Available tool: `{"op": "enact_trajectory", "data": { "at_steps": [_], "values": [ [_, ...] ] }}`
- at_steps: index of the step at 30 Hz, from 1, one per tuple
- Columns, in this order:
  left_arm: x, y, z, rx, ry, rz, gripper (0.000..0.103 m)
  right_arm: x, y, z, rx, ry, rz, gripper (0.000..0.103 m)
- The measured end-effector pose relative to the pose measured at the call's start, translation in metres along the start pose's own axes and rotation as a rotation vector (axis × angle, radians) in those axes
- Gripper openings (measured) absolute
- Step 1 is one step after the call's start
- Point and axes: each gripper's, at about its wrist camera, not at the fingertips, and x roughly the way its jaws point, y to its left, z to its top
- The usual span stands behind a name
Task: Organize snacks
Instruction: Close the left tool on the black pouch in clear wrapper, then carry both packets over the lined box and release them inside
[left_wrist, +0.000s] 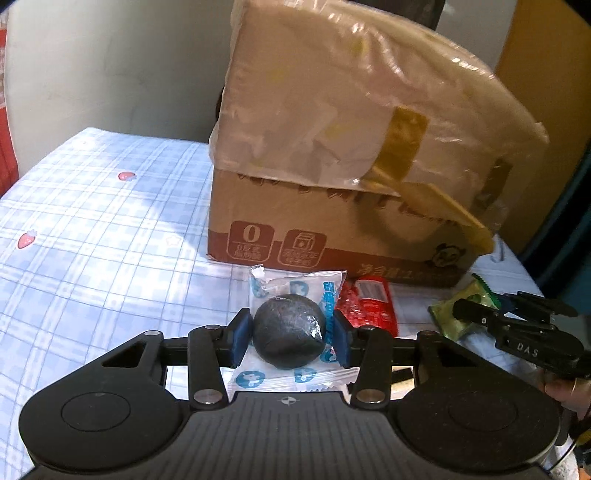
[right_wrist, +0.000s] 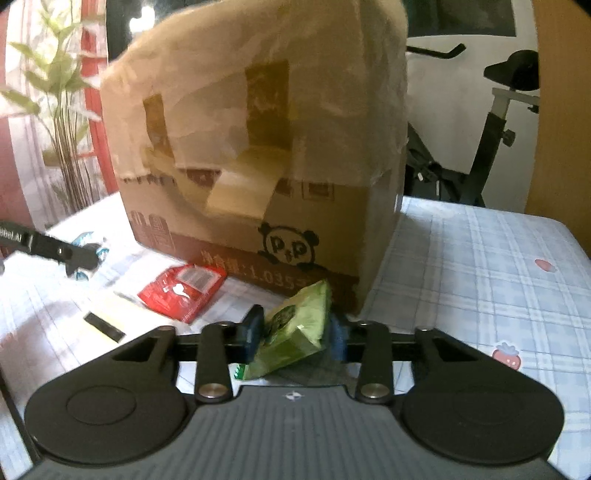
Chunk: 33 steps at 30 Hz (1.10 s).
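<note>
My left gripper (left_wrist: 290, 334) is shut on a clear blue-printed packet with a round black snack (left_wrist: 288, 330), held just above the checked tablecloth. My right gripper (right_wrist: 295, 334) is shut on a green snack packet (right_wrist: 295, 328), tilted, close to the corner of the cardboard box (right_wrist: 258, 147). A red snack packet (left_wrist: 369, 301) lies on the cloth in front of the box; it also shows in the right wrist view (right_wrist: 183, 286). The right gripper appears at the right edge of the left wrist view (left_wrist: 480, 314), and the left gripper at the left edge of the right wrist view (right_wrist: 79, 260).
The big cardboard box (left_wrist: 351, 166) has plastic film over its top and loose tape strips. The tablecloth (left_wrist: 92, 240) has strawberry prints. A black strip (right_wrist: 103, 326) lies on the cloth. A plant (right_wrist: 62, 110) and an exercise bike (right_wrist: 491, 122) stand behind the table.
</note>
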Motion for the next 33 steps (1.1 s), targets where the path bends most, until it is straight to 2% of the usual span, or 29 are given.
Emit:
{"op": "enact_trajectory", "data": {
  "at_steps": [3, 7, 14, 18, 22, 27, 31, 33],
  "values": [
    [-0.007, -0.004, -0.003, 0.015, -0.014, -0.014, 0.048, -0.008, 0.001, 0.0, 0.034, 0.012, 0.006, 0.032],
    [-0.011, -0.007, -0.007, 0.023, -0.015, -0.032, 0.048, -0.026, 0.007, 0.003, 0.082, -0.017, 0.024, 0.02],
    [-0.022, -0.01, -0.01, 0.017, -0.047, -0.064, 0.048, -0.046, 0.025, 0.008, 0.09, -0.032, 0.074, 0.02],
    [-0.03, -0.01, -0.006, 0.028, -0.066, -0.082, 0.048, -0.062, 0.031, 0.02, 0.087, -0.072, 0.09, 0.02],
    [-0.049, -0.012, 0.018, 0.087, -0.137, -0.105, 0.048, -0.082, 0.037, 0.044, 0.058, -0.152, 0.114, 0.02],
    [-0.081, -0.02, 0.06, 0.157, -0.274, -0.155, 0.048, -0.107, 0.04, 0.086, 0.035, -0.318, 0.142, 0.02],
    [-0.1, -0.033, 0.098, 0.198, -0.376, -0.183, 0.048, -0.112, 0.041, 0.125, -0.002, -0.414, 0.152, 0.02],
    [-0.1, -0.038, 0.121, 0.205, -0.408, -0.18, 0.048, -0.109, 0.042, 0.145, -0.035, -0.435, 0.149, 0.02]
  ]
}}
